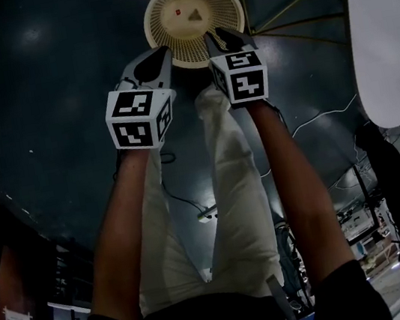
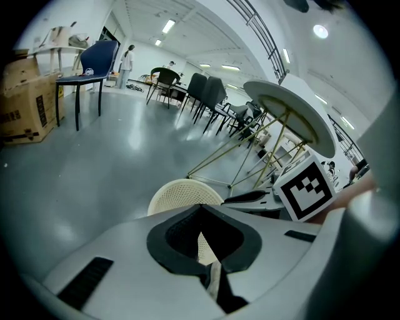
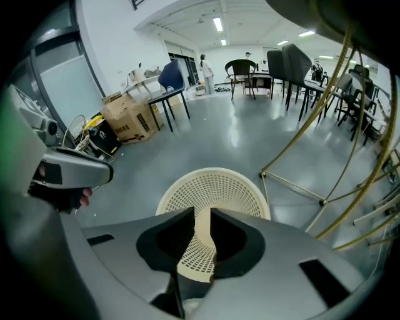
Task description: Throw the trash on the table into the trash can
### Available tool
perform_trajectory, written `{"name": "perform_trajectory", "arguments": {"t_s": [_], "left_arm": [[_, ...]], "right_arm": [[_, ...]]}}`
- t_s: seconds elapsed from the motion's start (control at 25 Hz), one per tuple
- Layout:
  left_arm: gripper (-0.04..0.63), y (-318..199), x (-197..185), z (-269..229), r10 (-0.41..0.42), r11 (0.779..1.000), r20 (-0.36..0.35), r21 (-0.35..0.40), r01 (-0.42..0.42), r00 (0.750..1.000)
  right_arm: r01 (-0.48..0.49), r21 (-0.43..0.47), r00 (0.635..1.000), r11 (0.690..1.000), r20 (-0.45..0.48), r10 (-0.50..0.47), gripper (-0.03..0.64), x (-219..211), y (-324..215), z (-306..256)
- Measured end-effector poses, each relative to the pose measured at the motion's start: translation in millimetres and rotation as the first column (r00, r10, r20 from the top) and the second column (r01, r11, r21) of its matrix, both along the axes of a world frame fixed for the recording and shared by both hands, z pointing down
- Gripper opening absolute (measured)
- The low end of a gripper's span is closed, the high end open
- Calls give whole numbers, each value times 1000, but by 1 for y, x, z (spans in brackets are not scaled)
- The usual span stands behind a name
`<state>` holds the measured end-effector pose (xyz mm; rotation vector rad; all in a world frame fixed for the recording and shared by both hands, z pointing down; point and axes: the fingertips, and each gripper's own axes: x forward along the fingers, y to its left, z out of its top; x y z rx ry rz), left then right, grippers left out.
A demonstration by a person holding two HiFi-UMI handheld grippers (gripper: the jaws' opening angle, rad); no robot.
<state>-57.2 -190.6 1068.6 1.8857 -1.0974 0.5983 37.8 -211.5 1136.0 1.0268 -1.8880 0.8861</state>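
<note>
Cream perforated trash can (image 1: 160, 29) at top centre of head view, red scrap (image 1: 179, 12) and dark scrap (image 1: 195, 16) inside. Right hand-held gripper (image 3: 201, 215) released, empty, over can. Left hand-held gripper (image 2: 200, 209) clenched, empty.

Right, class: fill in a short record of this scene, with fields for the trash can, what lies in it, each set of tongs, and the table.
Trash can: cream, perforated, upright on the dark floor
In the can: a red scrap and a darker scrap
Left tongs: tips together, nothing held, by the can's near rim
Right tongs: apart, nothing between them, aimed into the can
Table: white, round, to the right of the can
</note>
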Motion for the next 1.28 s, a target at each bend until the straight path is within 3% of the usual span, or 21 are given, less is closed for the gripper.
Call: {"name": "perform_trajectory", "arguments": {"t_s": [0.2, 0.64, 0.88, 1.28], "left_arm": [[9, -1, -10, -17, -6, 1000, 10, 9, 6, 1000], [9, -4, -29, -91, 10, 1000, 39, 28, -11, 999], [9, 0, -32, -149, -3, 1000, 29, 26, 2, 1000], [9, -26, -22, -273, 24, 992, 0, 128, -23, 1000]], "right_arm": [[4, 20, 1000, 1000, -4, -4, 38, 1, 4, -21], [28, 25, 999, 999, 28, -29, 20, -8, 11, -108], [14, 57, 998, 998, 65, -18, 20, -15, 13, -178], [9, 159, 995, 987, 100, -25, 18, -28, 4, -307]]}}
